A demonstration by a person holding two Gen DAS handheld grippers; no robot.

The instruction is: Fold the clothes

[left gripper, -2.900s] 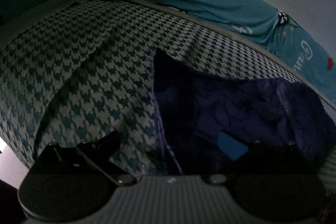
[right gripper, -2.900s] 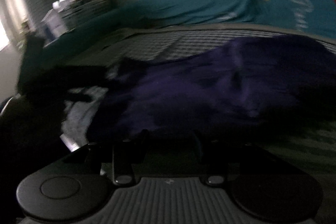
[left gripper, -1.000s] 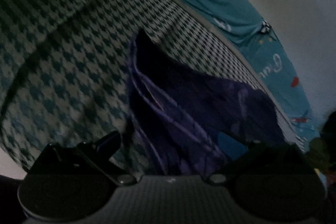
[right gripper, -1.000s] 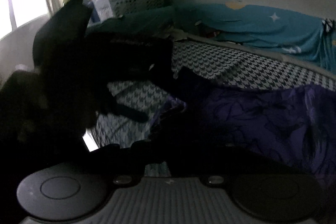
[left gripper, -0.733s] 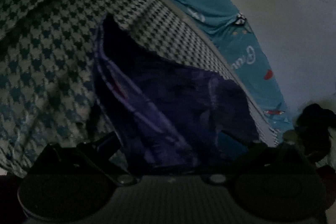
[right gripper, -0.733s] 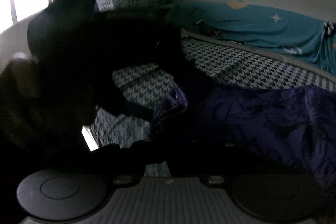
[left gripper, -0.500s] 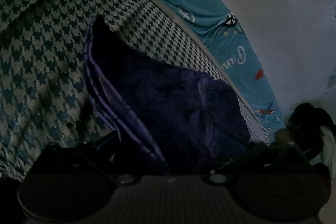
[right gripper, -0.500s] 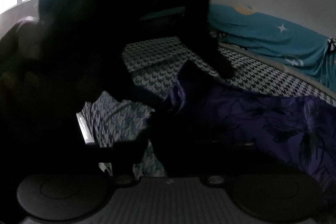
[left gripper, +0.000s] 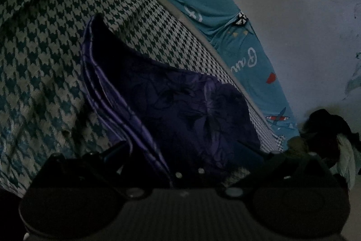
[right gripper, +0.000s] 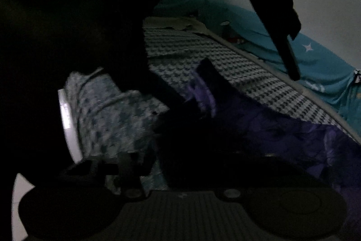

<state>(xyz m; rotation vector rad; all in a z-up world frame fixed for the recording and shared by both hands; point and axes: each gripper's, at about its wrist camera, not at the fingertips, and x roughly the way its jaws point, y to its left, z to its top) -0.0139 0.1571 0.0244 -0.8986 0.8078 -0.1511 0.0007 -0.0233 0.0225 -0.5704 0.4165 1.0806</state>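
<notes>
Two tongs work a purple floral garment [left gripper: 180, 105] lying on the houndstooth bed cover [left gripper: 45, 37]. The left tongs [left gripper: 180, 150] stand wide open with the garment's folded edge between the fingers, much as a second ago. The right tongs [right gripper: 180, 157] are closing, and the dark frame hides whether they grip cloth. The left hand's dark shape now fills more of the right view than before.

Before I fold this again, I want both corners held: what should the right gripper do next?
Probably finish closing on the purple cloth. The right gripper, jaws closing, sits at its near edge, grip too dark to confirm; the left gripper has the layered edge between its fingers.
</notes>
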